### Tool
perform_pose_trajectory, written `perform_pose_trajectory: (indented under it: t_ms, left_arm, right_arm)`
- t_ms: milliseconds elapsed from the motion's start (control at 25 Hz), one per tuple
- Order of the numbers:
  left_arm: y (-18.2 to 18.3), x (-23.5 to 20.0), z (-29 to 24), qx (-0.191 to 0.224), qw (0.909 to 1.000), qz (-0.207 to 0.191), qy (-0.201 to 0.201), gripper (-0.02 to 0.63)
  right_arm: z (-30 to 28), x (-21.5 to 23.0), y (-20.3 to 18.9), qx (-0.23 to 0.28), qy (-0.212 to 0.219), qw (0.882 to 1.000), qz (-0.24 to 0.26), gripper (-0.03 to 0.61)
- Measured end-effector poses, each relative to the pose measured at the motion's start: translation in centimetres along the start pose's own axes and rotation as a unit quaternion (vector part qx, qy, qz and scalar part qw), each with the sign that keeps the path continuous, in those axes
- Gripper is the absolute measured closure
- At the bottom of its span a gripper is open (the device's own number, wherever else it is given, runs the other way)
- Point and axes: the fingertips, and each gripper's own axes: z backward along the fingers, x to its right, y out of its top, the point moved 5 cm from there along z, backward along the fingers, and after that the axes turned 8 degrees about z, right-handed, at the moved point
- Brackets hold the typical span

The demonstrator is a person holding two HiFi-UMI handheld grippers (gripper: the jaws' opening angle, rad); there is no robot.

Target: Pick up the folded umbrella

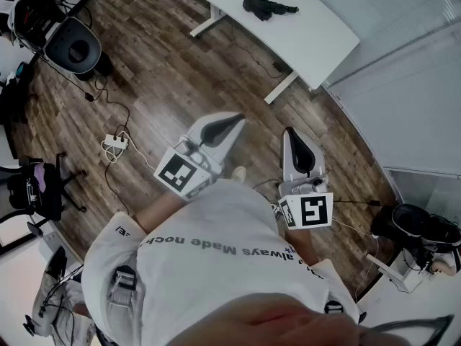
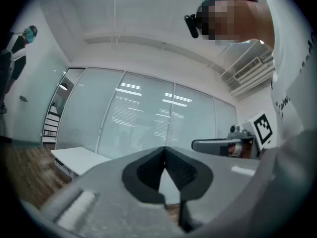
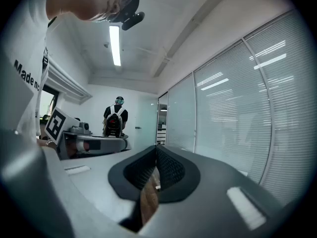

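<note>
The folded black umbrella [image 1: 268, 7] lies on the white table [image 1: 310, 34] at the top of the head view, far from both grippers. My left gripper [image 1: 236, 122] is held level over the wood floor in front of the person's body, its jaws shut with nothing between them [image 2: 164, 150]. My right gripper [image 1: 291, 133] hangs beside it, also level, with its tips touching and nothing held [image 3: 156, 148]. The left gripper view shows a corner of the table [image 2: 74, 157]; the umbrella is not visible there.
A round office chair [image 1: 72, 45] stands at the upper left. A power strip [image 1: 114, 144] with cables lies on the floor. Another black chair [image 1: 36, 186] is at the left, and gear [image 1: 418, 225] at the right. Glass walls bound the room. A person with a backpack [image 3: 115, 118] stands behind.
</note>
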Motion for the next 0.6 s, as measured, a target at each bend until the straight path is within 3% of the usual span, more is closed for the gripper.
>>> perform_pose_trajectory:
  t_ms: [360,600]
  left_arm:
    - [-0.4,-4.7,-0.2,-0.012,0.9999,0.012,-0.002,0.611]
    - [-0.7,-7.3,-3.2,-0.015,0.9998,0.009,-0.003,0.611]
  right_arm:
    - [-4.6,-1.3,-1.0,-0.005,0.001,1.0,-0.017,0.577]
    - [-7.7,1.5,-2.2,0.003,0.011,0.999,-0.034,0.577]
